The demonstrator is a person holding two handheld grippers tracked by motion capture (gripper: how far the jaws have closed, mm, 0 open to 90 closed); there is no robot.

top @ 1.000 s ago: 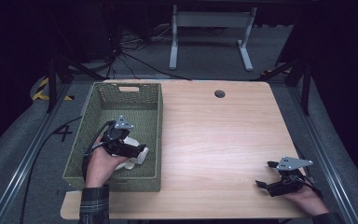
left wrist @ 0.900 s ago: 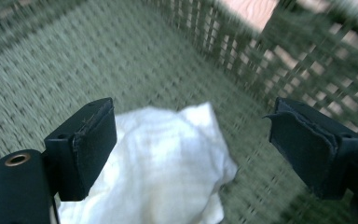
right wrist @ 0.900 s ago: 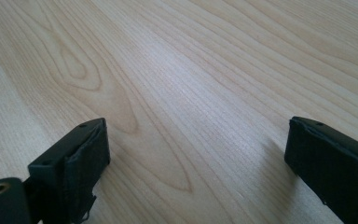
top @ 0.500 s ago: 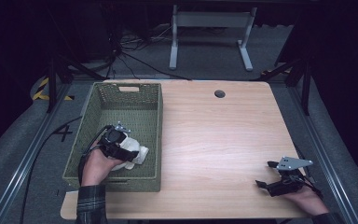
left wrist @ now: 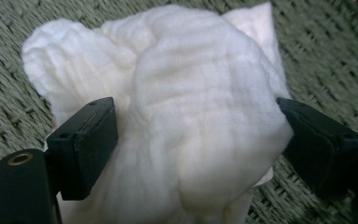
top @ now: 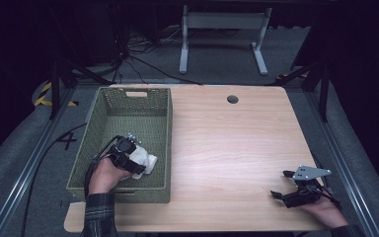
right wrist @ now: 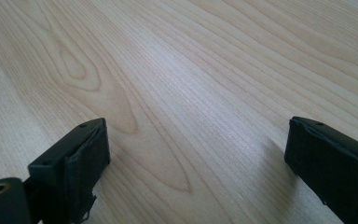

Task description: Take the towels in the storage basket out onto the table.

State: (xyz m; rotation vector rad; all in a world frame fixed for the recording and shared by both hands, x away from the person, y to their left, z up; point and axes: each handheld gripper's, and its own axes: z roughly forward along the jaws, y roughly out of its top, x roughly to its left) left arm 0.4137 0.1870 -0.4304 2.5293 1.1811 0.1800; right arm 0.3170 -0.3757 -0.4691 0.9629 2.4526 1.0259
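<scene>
Inside the green woven basket (top: 103, 116), near its front, a bunched white cloth (left wrist: 186, 116) bulging between the left gripper (top: 137, 163) jaws, both pads touching its flanks: grasping it, bulk running forward from the jaws. Nothing else in the basket. Far right, right gripper (top: 282, 185) low over bare table (top: 217, 148), jaws spread, unloaded.

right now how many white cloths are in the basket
1. The white cloth lies bunched in the near part of the green basket, between the left gripper jaws. More could hide beneath it.
</scene>
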